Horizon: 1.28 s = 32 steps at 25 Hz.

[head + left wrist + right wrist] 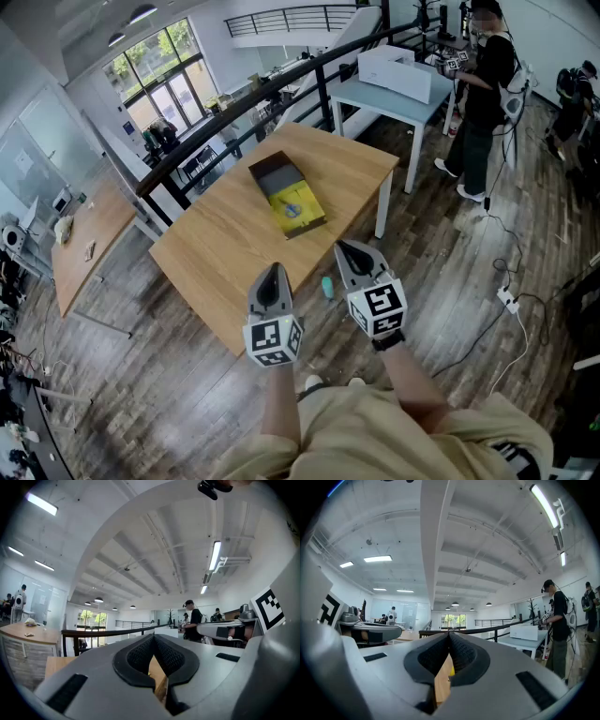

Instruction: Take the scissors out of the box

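An open box (287,195) lies on the wooden table (225,253), toward its far side. It has a dark grey part at the back and a yellow lining in front. The scissors (293,208), with blue handles, rest on the yellow lining. My left gripper (273,272) hovers over the table's near edge, shut and empty. My right gripper (350,249) is beside it, shut and empty, a little nearer the box. The left gripper (153,637) shows wood through the slit under its meeting pads. Below the right gripper (449,633) a sliver of the yellow box (450,671) shows.
A small teal object (326,287) shows between the grippers, just off the table's near edge. A black railing (244,103) runs behind the table. Beyond it stand a white table (389,98) with a white box and a person (486,94). Cables and a power strip (506,298) lie on the floor at right.
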Each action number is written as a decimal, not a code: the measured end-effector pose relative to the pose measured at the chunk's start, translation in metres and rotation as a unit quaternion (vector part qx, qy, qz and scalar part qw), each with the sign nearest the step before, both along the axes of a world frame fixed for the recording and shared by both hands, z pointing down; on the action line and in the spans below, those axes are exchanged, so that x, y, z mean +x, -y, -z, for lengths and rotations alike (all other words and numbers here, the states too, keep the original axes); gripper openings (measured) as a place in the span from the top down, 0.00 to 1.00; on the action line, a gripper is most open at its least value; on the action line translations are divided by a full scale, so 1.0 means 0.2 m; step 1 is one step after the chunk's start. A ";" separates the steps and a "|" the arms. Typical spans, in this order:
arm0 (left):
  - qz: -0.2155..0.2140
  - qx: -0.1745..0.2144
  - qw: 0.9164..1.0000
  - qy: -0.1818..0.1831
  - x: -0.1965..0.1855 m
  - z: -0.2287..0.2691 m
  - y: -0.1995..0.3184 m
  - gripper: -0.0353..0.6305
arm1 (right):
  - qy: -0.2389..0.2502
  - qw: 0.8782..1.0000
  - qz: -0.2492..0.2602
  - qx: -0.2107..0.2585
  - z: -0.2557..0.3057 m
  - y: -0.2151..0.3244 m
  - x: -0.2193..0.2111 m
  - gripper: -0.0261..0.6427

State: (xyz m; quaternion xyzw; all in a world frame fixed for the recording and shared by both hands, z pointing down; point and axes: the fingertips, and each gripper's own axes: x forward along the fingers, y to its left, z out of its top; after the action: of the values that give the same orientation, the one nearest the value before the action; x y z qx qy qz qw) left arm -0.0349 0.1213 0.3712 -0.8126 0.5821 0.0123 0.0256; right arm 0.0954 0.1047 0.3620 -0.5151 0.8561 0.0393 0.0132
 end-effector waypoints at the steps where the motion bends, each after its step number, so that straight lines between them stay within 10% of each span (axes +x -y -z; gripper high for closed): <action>1: -0.003 0.003 1.000 0.001 0.02 0.01 -0.01 0.93 | 0.001 1.000 0.000 0.001 0.00 -0.01 0.02 0.94; 20: -0.007 0.012 1.000 0.007 0.08 0.02 -0.01 0.93 | 0.057 0.998 -0.024 -0.011 0.00 0.03 0.15 0.94; 32: -0.017 0.016 1.000 -0.001 0.03 -0.05 0.51 0.93 | 0.028 0.999 -0.022 -0.040 -0.12 0.48 0.06 0.94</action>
State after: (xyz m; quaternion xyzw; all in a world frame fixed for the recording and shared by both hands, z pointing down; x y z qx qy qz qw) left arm -0.0282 0.0193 0.3809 -0.8220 0.5677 0.0232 0.0377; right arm 0.1079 0.0078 0.3866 -0.5349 0.8448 -0.0094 0.0153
